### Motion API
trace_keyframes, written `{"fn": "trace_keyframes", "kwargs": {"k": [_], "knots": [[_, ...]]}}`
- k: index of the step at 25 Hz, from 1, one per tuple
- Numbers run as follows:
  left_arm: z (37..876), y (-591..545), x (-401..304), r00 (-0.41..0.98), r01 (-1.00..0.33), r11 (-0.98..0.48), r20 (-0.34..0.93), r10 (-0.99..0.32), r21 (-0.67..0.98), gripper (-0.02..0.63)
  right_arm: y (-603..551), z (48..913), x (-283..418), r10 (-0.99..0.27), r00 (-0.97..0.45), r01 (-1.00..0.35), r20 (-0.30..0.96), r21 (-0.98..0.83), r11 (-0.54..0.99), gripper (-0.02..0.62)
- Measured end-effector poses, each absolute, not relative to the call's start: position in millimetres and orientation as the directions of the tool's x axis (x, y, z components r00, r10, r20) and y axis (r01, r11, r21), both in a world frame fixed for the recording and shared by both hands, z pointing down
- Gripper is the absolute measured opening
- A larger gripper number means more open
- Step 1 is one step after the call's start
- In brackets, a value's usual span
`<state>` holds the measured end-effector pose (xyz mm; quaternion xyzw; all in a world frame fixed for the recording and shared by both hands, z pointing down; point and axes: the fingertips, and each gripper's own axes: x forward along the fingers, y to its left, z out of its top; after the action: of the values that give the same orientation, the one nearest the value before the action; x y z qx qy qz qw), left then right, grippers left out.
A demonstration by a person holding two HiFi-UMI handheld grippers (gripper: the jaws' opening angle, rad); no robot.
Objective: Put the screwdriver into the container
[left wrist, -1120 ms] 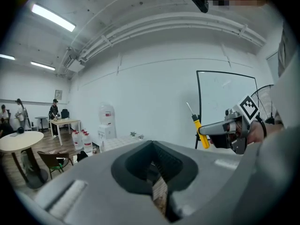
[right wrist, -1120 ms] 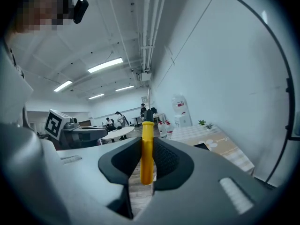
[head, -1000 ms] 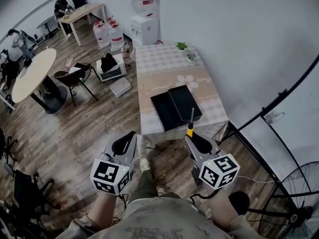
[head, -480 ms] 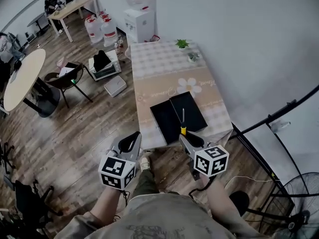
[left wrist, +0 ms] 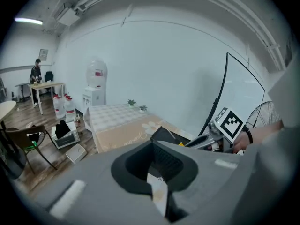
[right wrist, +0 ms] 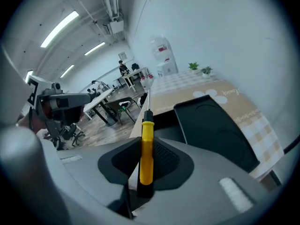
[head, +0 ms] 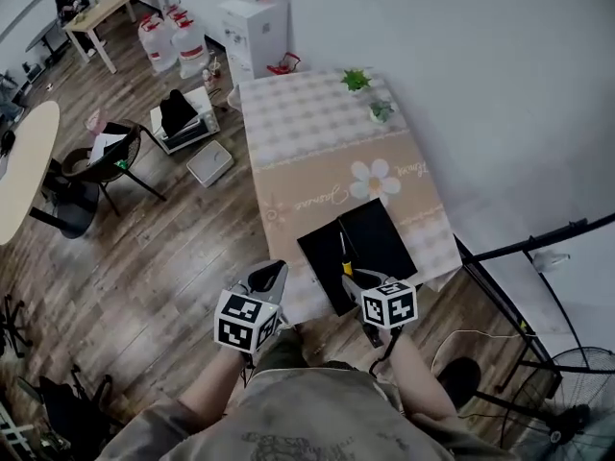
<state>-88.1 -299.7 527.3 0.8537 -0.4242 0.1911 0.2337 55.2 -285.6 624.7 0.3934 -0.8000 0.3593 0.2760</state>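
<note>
Over the bench (head: pixel 307 152) edge, the right claw (head: pixel 352 279) clamps the screwdriver (right wrist: pixel 146 146) by its handle, tip toward the container (head: pixel 380 243), apparently ready for lowering in. The left claw (head: pixel 271 277) hangs closed and empty, not needed.

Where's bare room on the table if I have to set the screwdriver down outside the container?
Most of the table is free: the checked far half left of the two plants, and the beige band between it and the black container. Crowded: the near end, where the container takes most of the width.
</note>
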Motion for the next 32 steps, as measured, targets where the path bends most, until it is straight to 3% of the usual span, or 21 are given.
{"fn": "trace_keyframes", "kwargs": {"k": [11, 17, 32], "knots": [[606.9, -344.8, -108.1, 0.611, -0.768, -0.547, 0.638, -0.469, 0.333, 0.000, -307.8, 712.3, 46.0, -0.263, -0.387, -0.887, 0.884, -0.279, 0.368, 0.104], [630.0, -342.1, -107.9, 0.626, -0.755, -0.540, 0.656, -0.422, 0.373, 0.000, -306.4, 735.8, 53.7, -0.247, -0.308, -0.918, 0.919, -0.218, 0.331, 0.104], [635.6, -317.2, -103.3, 0.577, -0.795, -0.491, 0.695, -0.430, 0.356, 0.000, -304.3, 742.7, 48.5, -0.239, -0.283, -0.908, 0.929, -0.179, 0.378, 0.127]]}}
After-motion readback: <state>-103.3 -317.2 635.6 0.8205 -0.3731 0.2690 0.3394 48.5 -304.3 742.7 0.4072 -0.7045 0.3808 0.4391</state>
